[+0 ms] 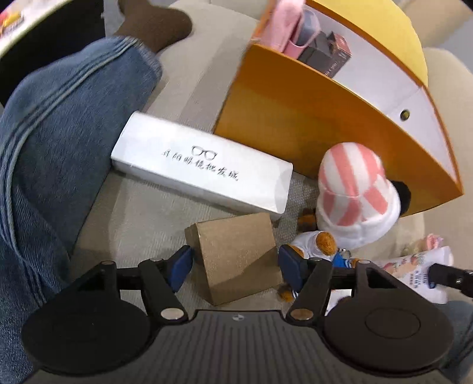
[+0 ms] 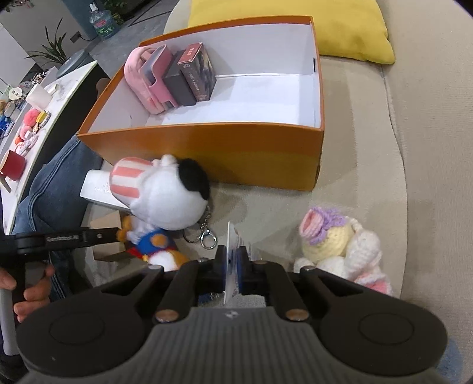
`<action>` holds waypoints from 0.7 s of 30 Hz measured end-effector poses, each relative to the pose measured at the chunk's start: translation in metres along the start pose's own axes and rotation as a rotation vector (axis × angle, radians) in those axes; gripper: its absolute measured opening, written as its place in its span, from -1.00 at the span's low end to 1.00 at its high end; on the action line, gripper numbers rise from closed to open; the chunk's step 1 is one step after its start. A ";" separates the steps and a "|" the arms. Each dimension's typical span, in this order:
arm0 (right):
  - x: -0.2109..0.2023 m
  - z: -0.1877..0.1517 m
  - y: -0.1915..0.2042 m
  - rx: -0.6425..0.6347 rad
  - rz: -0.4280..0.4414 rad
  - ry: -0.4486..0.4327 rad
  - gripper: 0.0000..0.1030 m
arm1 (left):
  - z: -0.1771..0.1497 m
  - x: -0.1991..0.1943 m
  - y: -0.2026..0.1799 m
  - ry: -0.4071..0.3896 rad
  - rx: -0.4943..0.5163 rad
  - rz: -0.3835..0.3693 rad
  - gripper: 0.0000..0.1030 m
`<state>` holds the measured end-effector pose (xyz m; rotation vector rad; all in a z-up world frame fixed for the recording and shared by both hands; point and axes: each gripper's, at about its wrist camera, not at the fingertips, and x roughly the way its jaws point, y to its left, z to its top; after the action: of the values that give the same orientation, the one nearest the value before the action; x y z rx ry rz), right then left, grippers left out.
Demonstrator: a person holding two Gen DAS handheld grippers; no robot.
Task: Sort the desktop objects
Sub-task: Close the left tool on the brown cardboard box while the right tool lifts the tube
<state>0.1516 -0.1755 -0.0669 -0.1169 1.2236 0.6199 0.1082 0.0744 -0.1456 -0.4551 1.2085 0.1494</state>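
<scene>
My left gripper (image 1: 236,265) points down over a small brown cardboard box (image 1: 236,257) on the beige sofa seat. Its blue pads (image 1: 181,265) stand open on either side of the box, not pressing it. Just beyond lies a long white glasses box (image 1: 201,168). My right gripper (image 2: 232,257) is shut on a thin white printed packet (image 2: 228,265), seen edge-on between its jaws and from the side as the packet (image 1: 414,271) in the left wrist view. The open orange box (image 2: 207,147) holds a pink pouch (image 2: 147,79) and two dark boxes (image 2: 192,73) at its left end.
A white plush dog in a pink-striped hat (image 2: 168,201) and a small bear plush (image 2: 153,245) lie against the orange box's front wall. A crochet bunny (image 2: 340,245) sits to the right. A jeans-clad leg (image 1: 59,147) is at the left, a yellow cushion (image 2: 295,26) behind the box.
</scene>
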 end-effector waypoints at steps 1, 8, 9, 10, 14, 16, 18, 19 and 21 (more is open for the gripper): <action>0.000 0.000 -0.001 0.002 0.005 -0.001 -0.83 | 0.000 0.002 -0.004 0.000 0.007 0.023 0.46; 0.008 -0.012 -0.004 -0.034 -0.008 0.008 -0.78 | -0.001 0.017 -0.015 0.034 0.012 0.105 0.46; 0.008 -0.014 -0.007 -0.028 -0.003 0.005 -0.78 | -0.002 0.017 -0.013 0.035 0.004 0.099 0.45; 0.007 -0.016 -0.010 -0.018 0.006 -0.001 -0.79 | -0.003 0.017 -0.012 0.034 -0.002 0.094 0.44; 0.005 -0.019 -0.015 0.003 0.017 -0.025 -0.80 | -0.007 0.010 -0.009 0.025 0.004 0.094 0.42; 0.003 -0.020 -0.014 0.004 0.015 -0.034 -0.80 | -0.010 0.002 -0.006 0.016 0.016 0.084 0.42; -0.001 -0.020 -0.013 0.007 0.019 -0.048 -0.80 | -0.012 -0.008 -0.005 0.001 0.035 0.076 0.42; -0.003 -0.020 -0.013 0.010 0.023 -0.055 -0.80 | -0.013 -0.015 -0.005 -0.009 0.047 0.073 0.42; -0.011 -0.019 -0.012 0.012 0.030 -0.078 -0.80 | -0.015 -0.031 -0.005 -0.036 0.069 0.065 0.42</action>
<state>0.1394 -0.1973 -0.0668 -0.0634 1.1554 0.6377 0.0859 0.0675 -0.1199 -0.3515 1.1895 0.1698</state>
